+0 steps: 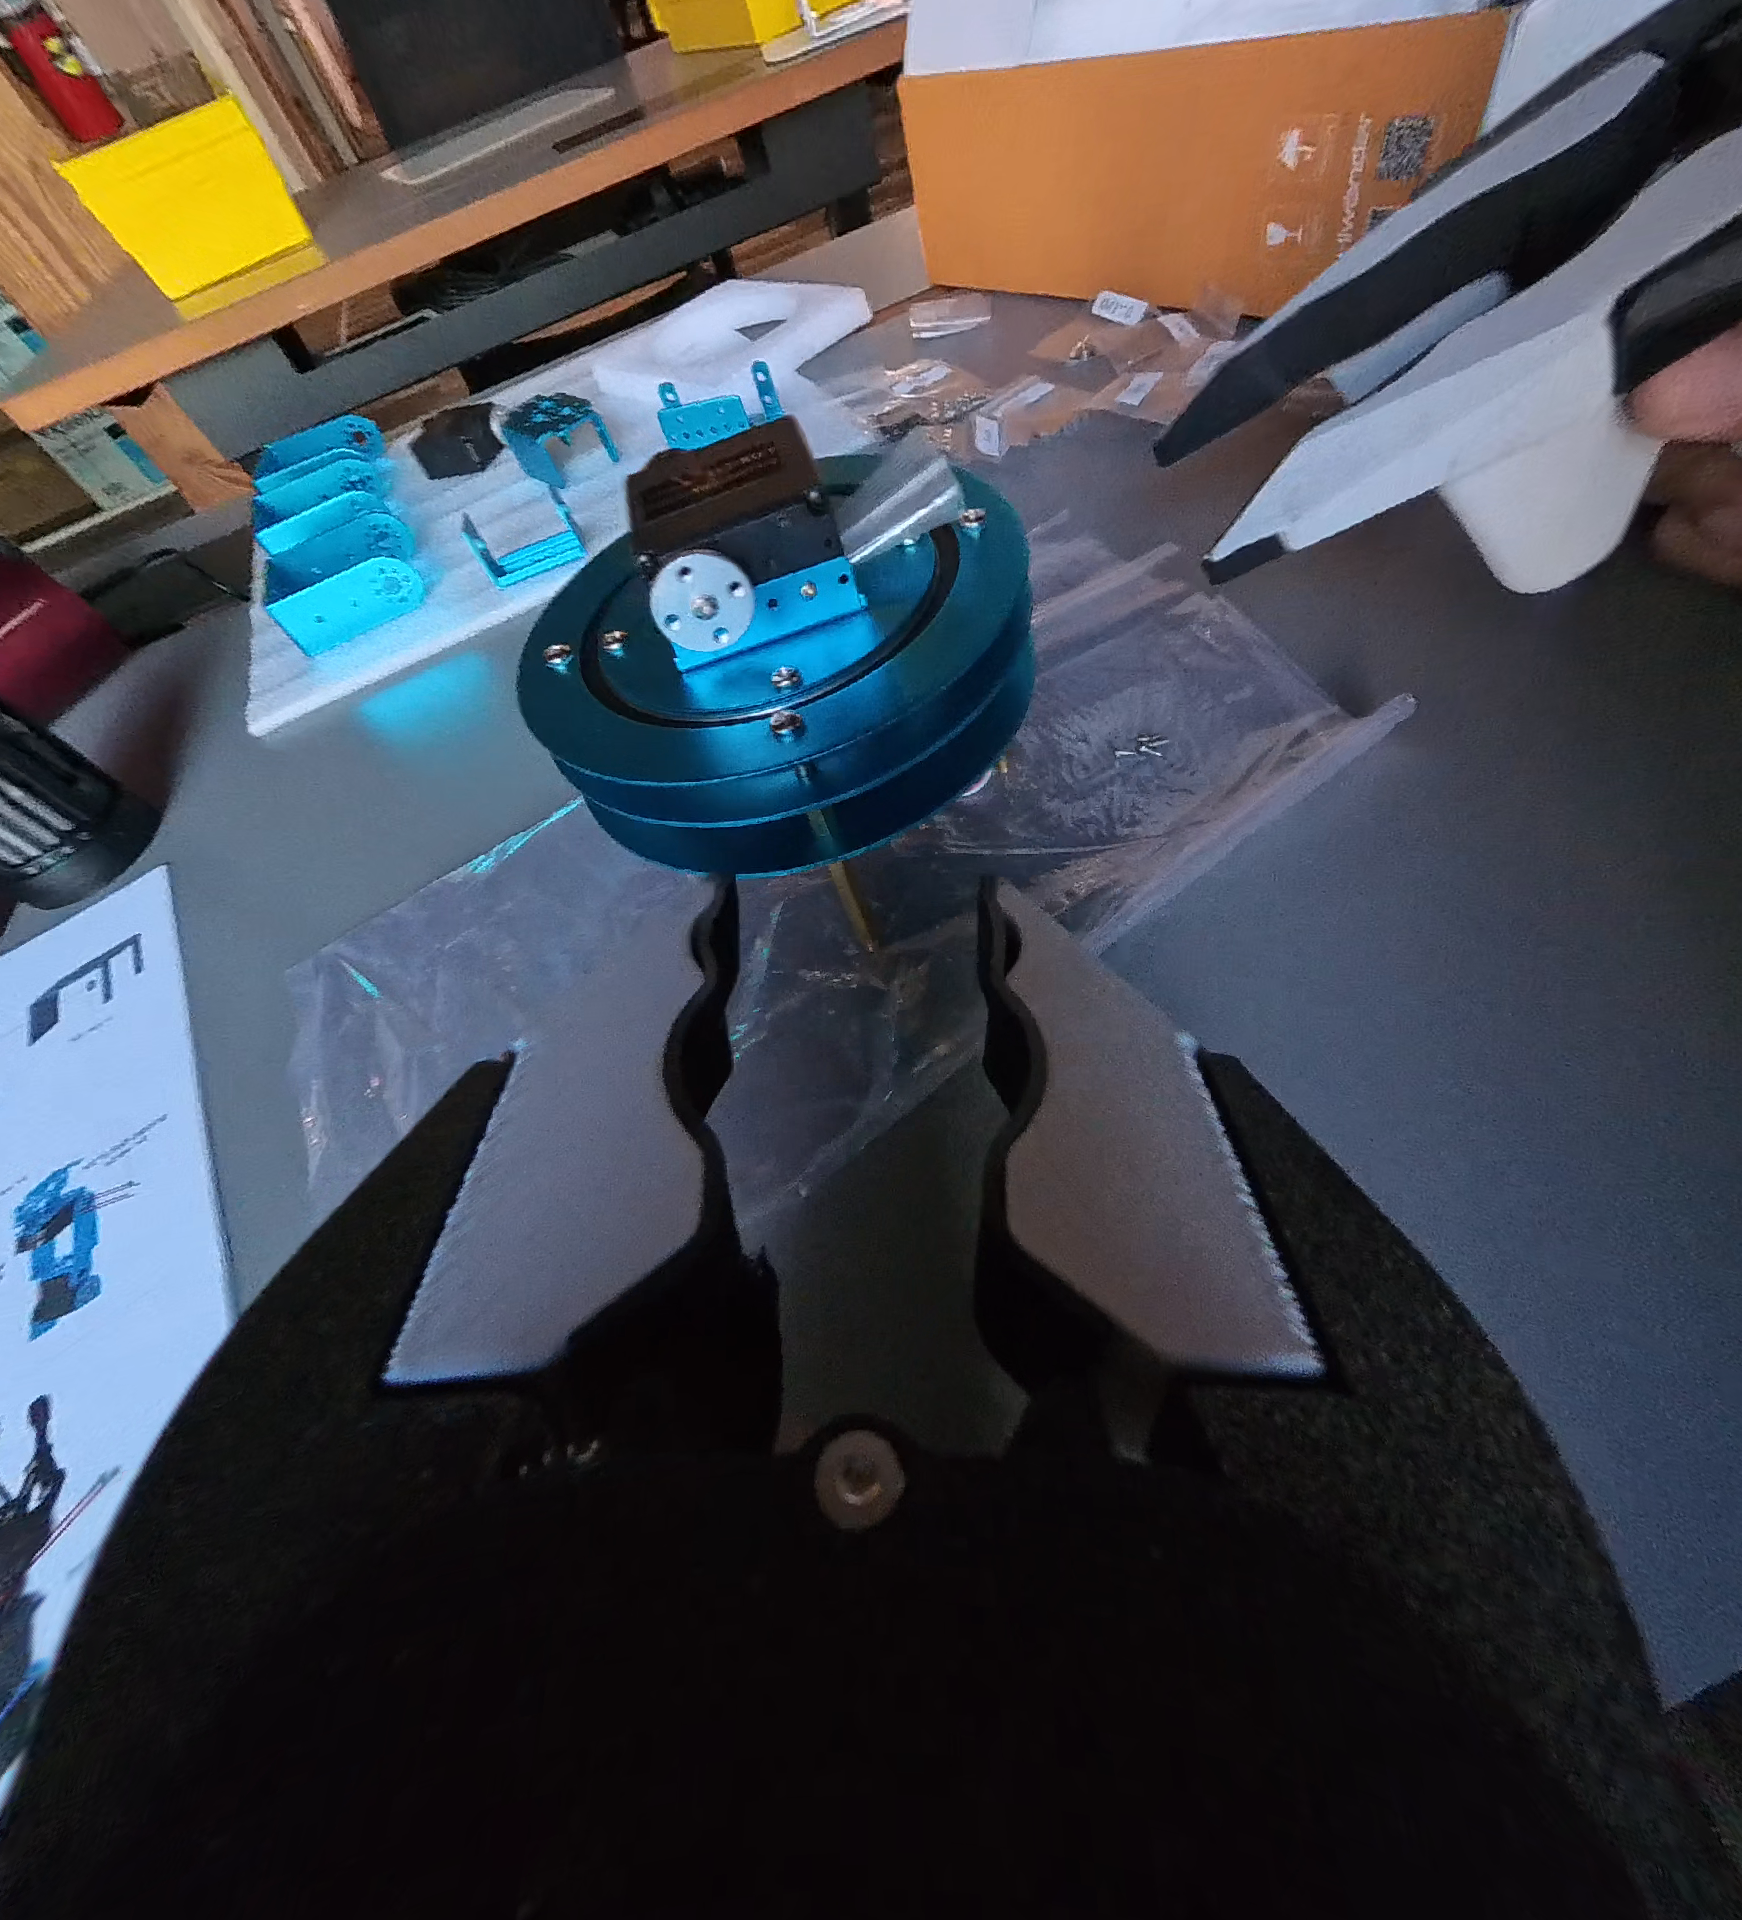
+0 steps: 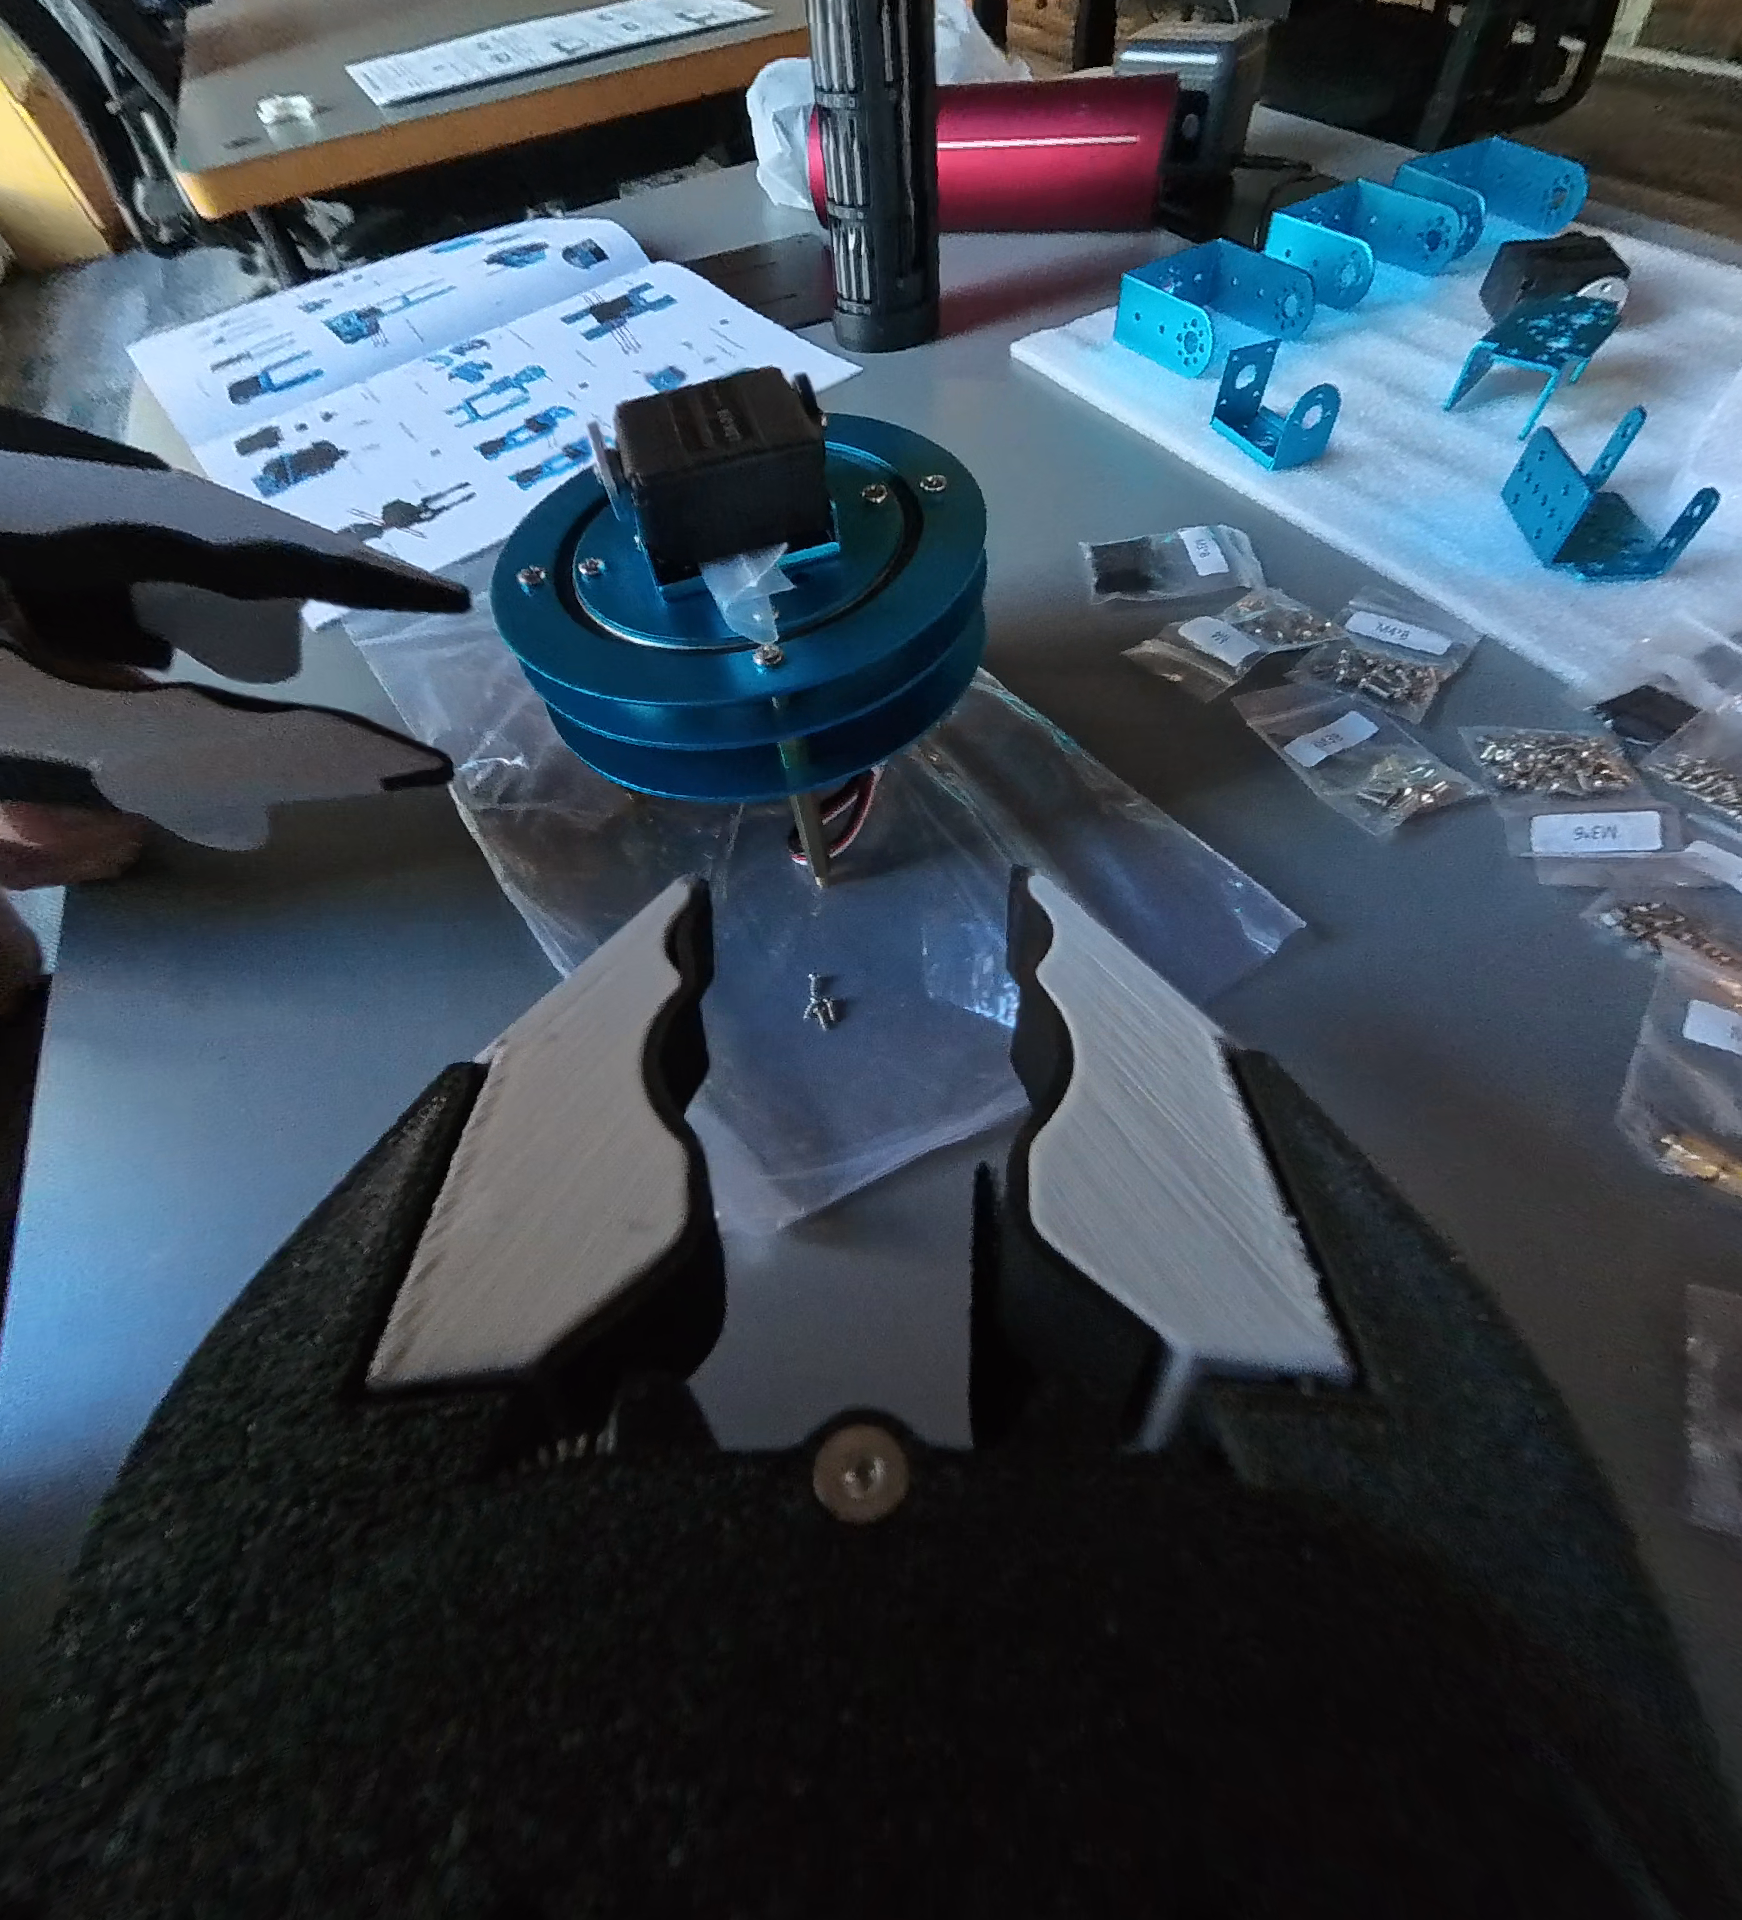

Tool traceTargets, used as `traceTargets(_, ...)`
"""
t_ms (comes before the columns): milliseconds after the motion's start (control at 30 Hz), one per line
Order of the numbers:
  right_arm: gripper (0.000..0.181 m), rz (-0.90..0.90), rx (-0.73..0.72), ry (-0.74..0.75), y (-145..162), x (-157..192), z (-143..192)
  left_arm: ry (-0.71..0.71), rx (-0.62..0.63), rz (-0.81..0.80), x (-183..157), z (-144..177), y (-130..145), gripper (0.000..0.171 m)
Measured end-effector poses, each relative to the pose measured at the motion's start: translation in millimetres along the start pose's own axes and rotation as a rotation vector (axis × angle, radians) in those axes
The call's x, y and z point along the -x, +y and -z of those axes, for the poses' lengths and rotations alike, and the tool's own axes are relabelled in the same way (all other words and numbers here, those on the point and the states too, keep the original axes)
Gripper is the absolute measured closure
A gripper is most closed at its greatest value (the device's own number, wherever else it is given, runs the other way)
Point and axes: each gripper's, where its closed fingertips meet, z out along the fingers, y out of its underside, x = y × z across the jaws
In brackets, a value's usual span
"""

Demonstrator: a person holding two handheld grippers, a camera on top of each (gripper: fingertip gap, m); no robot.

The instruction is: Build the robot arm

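A blue round metal base [image 1: 794, 748] [image 2: 742, 665] stands on brass posts on a clear plastic bag [image 2: 908, 1091] on the grey table [image 1: 1521, 935]. A black servo [image 1: 732, 509] [image 2: 721, 468] sits in a blue bracket on top of it. My left gripper [image 1: 856, 902] is open and empty, its tips just short of the base's rim; it also shows in the right wrist view [image 2: 451, 686] at the base's left. My right gripper [image 2: 859, 888] is open and empty, a little back from the base; it also shows in the left wrist view [image 1: 1187, 514]. A few loose screws [image 2: 823, 1008] lie between its fingers.
An open instruction booklet [image 2: 472, 395] [image 1: 46, 1195] lies beside the base. A white foam sheet [image 2: 1262, 436] carries several blue brackets [image 2: 1210, 301]. Small bags of screws [image 2: 1366, 675] lie on the right. A black cylinder [image 2: 877, 177], a red cylinder [image 2: 1043, 156] and a cardboard box [image 1: 1189, 156] stand behind. The left tips stand about 7 centimeters off the black servo [image 1: 732, 509]. My right wrist view [image 2: 627, 440] looks at it from another angle.
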Motion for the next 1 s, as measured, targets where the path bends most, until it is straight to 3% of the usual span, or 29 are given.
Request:
traceTargets(167,0.124,0.043,-0.006,0.023,1,1,-2,0.064,0.015,0.033,-1,-5,2,0.124)
traceTargets(333,0.117,0.055,-0.042,-0.004,-10,10,3,-0.18,-0.078,-0.069,49,7,-3,0.123)
traceTargets(467,0.115,0.062,-0.112,-0.023,-24,13,6,-0.061,-0.157,-0.01,45,12,-11,0.12)
traceTargets(567,0.117,0.112,-0.167,-0.017,-35,13,-2,0.039,-0.149,0.019,37,10,-11,0.118)
traceTargets(667,0.124,0.144,-0.221,-0.038,-58,11,-17,0.032,-0.155,0.047,43,9,-11,0.118)
traceTargets(800,0.094,0.088,-0.053,-0.171,-81,13,-51,-0.038,-0.145,-0.022,49,9,-9,0.118)
traceTargets(1000,0.108,0.153,0.028,-0.143,-87,15,-59,-0.005,-0.124,-0.025,53,8,-3,0.118)
